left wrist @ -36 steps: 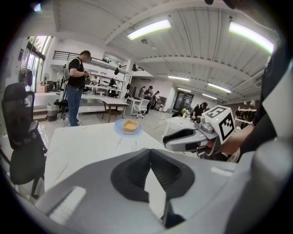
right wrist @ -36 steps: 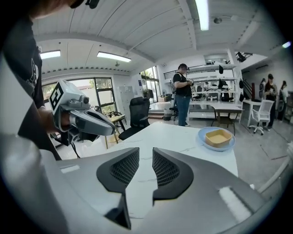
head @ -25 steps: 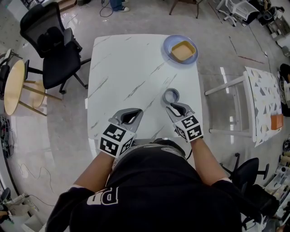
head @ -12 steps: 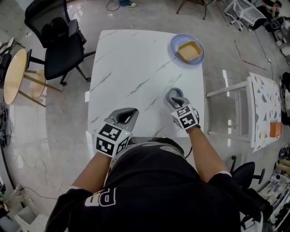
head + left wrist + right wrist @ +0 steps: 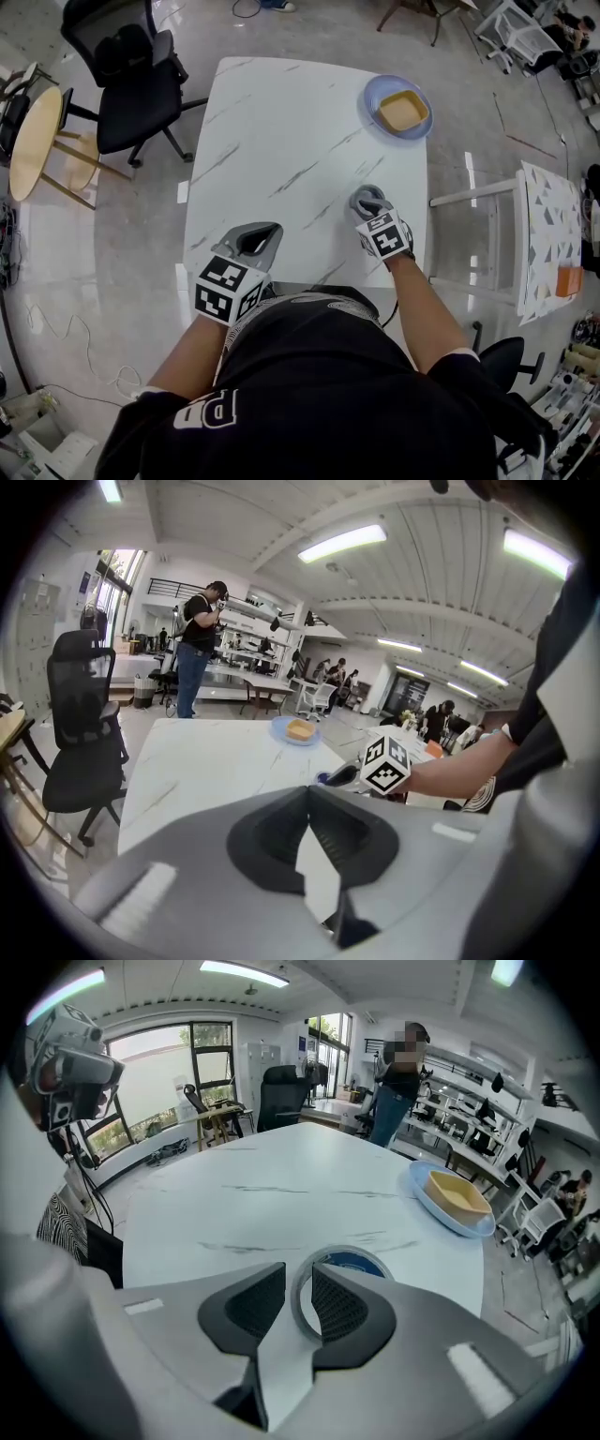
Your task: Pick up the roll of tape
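Observation:
The roll of tape (image 5: pixel 361 195) is a grey ring with a blue inner face (image 5: pixel 366 1258), lying flat on the white marble table (image 5: pixel 272 122) near its right front. My right gripper (image 5: pixel 368 204) is down on it. In the right gripper view the right gripper (image 5: pixel 298 1288) has one jaw outside the ring and the other inside, pinched on the near wall. My left gripper (image 5: pixel 273 229) rests shut and empty at the table's front edge, left of the roll. In the left gripper view its tips (image 5: pixel 306 794) meet over bare tabletop.
A blue plate holding a tan square dish (image 5: pixel 403 111) sits at the table's far right corner. A black office chair (image 5: pixel 131 84) and a round wooden stool (image 5: pixel 37 159) stand to the left. A white patterned side table (image 5: pixel 548 225) is on the right. People stand in the background.
My right gripper moved forward onto the roll and its jaws narrowed from wide open to pinching the ring's near wall. The left gripper stayed at the front edge.

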Tool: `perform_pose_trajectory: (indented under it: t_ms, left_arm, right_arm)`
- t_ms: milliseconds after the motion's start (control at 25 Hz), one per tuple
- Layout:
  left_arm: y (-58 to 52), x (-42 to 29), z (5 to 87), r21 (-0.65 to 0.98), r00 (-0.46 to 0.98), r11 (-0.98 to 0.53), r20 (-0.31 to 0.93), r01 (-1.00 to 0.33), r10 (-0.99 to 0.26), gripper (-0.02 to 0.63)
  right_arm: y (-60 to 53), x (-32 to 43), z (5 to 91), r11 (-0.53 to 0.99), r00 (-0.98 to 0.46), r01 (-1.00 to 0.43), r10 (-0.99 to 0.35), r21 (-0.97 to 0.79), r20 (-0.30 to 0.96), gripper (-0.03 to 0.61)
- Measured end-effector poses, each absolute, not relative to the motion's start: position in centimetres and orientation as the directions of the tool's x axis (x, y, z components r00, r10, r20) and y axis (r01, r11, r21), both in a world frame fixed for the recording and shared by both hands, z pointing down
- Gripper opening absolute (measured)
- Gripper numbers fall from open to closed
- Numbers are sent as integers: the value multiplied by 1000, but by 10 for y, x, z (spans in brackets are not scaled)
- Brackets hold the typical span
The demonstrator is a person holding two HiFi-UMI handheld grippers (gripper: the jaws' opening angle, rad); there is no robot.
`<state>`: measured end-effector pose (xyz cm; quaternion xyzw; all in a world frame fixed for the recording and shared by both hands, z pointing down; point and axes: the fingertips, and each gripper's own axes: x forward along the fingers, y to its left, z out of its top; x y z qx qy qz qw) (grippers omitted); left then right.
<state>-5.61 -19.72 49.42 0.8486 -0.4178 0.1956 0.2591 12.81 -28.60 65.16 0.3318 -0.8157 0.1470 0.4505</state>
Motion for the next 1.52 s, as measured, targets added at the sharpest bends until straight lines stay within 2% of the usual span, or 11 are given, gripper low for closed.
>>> perform_pose_trajectory:
  t_ms: [1080,1320,1520]
  left_arm:
    - [-190,-63,496,278,557,-494,561,-823,-612,58]
    - [-193,-63,495,279,564,-501,555,-819,-612,58]
    - [-197,-66,494,277,564,-502,548,-820,-618,58]
  right_arm:
    - [-282,128,699,740,-244,-670,-287,52,926,77]
    - [-281,128,697,729,-255,-683,-288,39,923,60]
    - [-284,128,677,706,-293,-707,-345,40,892,49]
